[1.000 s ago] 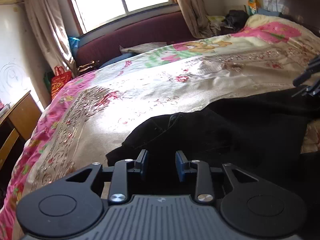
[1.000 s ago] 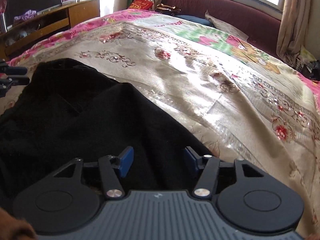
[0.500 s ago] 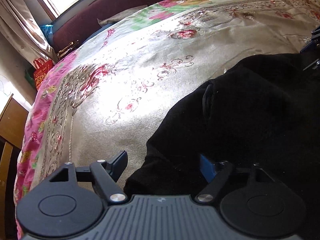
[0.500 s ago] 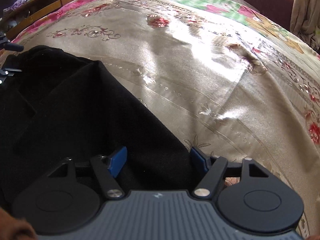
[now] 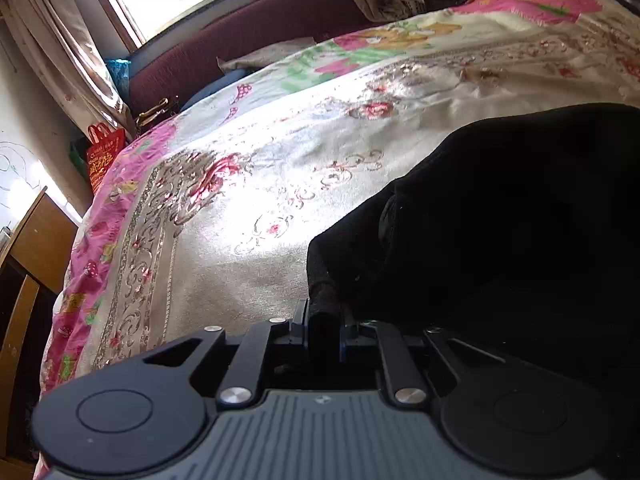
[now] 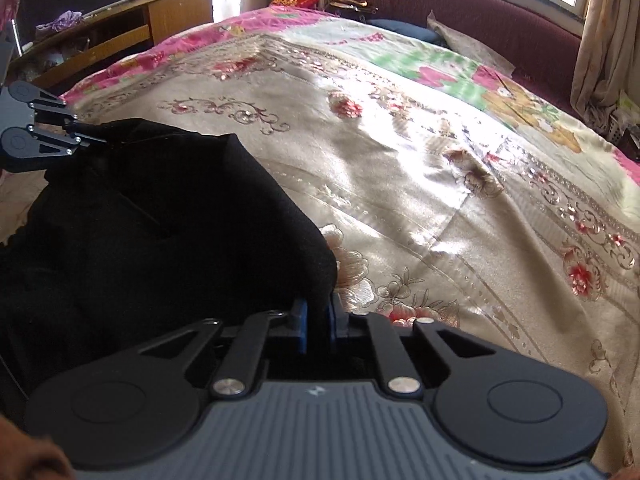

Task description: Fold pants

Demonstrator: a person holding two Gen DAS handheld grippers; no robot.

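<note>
Black, matte, soft-knit pants lie bunched on a shiny gold satin bedspread with embroidered red flowers and a pink printed border.

Left gripper: blue-padded fingers pinched narrow on a rolled corner of the black fabric, which rises up and away to the right. Cloth here is lifted, its folds lost in shadow.

Right gripper: likewise clamped tight on a thick fold at the pants' near edge; fabric mounds away to the left.

Only the right wrist view shows both tools at once: the left gripper sits at the far left edge, its black linkage arms at the opposite end of the garment. It also shows a wooden cabinet.

Left view alone: a red paper bag beside a beige curtain.
</note>
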